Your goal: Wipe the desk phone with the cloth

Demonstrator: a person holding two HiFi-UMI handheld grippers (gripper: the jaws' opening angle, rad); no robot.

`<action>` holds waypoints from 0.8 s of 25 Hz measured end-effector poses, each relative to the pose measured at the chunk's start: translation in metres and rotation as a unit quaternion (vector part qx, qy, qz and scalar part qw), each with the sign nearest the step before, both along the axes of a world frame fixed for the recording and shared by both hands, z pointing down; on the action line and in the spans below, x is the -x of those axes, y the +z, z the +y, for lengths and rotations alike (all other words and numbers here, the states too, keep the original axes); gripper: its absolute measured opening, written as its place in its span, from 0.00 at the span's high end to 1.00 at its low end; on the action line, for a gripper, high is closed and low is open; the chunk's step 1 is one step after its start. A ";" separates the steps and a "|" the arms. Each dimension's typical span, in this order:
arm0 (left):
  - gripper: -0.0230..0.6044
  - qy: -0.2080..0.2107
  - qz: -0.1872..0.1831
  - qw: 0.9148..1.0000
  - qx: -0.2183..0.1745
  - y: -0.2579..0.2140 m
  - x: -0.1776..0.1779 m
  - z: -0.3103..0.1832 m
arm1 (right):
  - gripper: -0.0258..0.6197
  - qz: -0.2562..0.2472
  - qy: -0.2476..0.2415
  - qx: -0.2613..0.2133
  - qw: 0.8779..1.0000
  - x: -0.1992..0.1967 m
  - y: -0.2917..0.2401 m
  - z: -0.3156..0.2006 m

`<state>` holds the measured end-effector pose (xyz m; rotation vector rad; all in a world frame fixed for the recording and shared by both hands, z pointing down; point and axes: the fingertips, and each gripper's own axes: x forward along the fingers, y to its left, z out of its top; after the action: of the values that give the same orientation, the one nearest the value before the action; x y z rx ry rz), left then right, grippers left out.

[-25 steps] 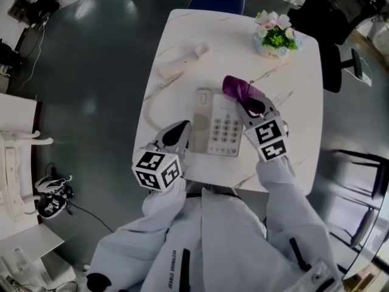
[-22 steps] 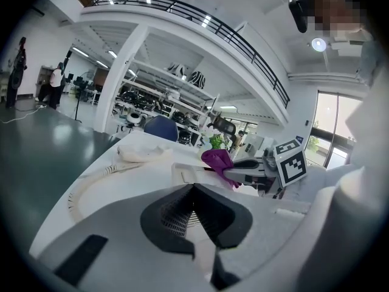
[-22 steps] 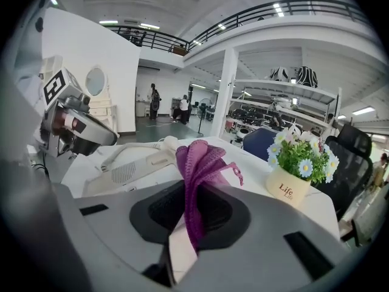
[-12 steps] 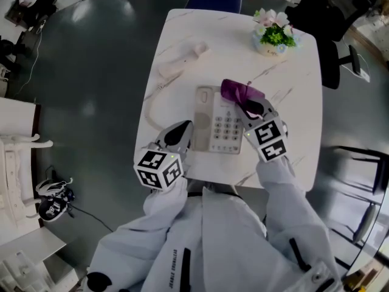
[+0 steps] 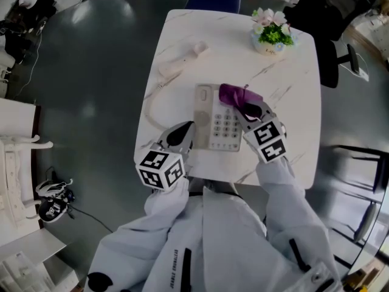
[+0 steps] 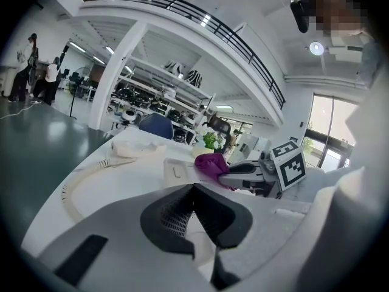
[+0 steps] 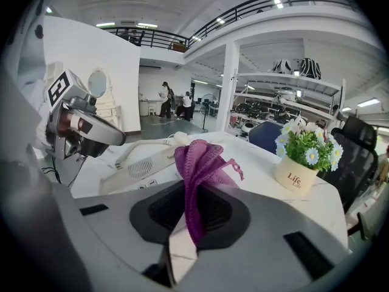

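The curly cord [image 5: 149,111] loops along the left side of the table [image 5: 292,102] and runs up to the handset [image 5: 176,62], which lies off its cradle at the far left, well apart from the phone [image 5: 216,123]. My left gripper [image 5: 178,137] sits at the near left, its tip just beside the phone's left edge. In the left gripper view its jaws are pressed together with nothing between them [image 6: 194,187], and I cannot tell whether the tip touches the phone. The phone lies flat in the middle of the table, with the keypad on its near half and the empty cradle along its left side. The purple cloth [image 5: 234,96] rests bunched on the far right part of the phone, just beyond the keypad. My right gripper [image 5: 249,109] comes in from the near right, and its jaws are closed on the cloth. In the right gripper view [image 7: 193,205] a thin fold of cloth [image 7: 197,163] is pinched between the pads and the rest fans out past the tips. A flower pot [image 5: 270,35] stands at the far right of the table, well apart from the phone.
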<state>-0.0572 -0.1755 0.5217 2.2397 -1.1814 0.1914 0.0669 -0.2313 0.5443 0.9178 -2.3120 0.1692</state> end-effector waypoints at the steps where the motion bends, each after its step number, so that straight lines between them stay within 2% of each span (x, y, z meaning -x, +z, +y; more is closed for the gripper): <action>1: 0.97 0.000 0.000 1.000 0.000 -0.001 -0.001 0.001 | 0.90 0.001 -0.002 0.001 1.000 0.000 0.000 0.002; 20: 0.97 -0.003 0.004 1.000 0.001 -0.003 -0.005 0.021 | 0.90 0.001 -0.023 0.030 0.999 0.003 0.008 0.032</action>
<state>-0.0518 -0.1545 0.5187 2.2339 -1.1825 0.1802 0.0643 -0.1995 0.5519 0.8329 -2.3105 0.2174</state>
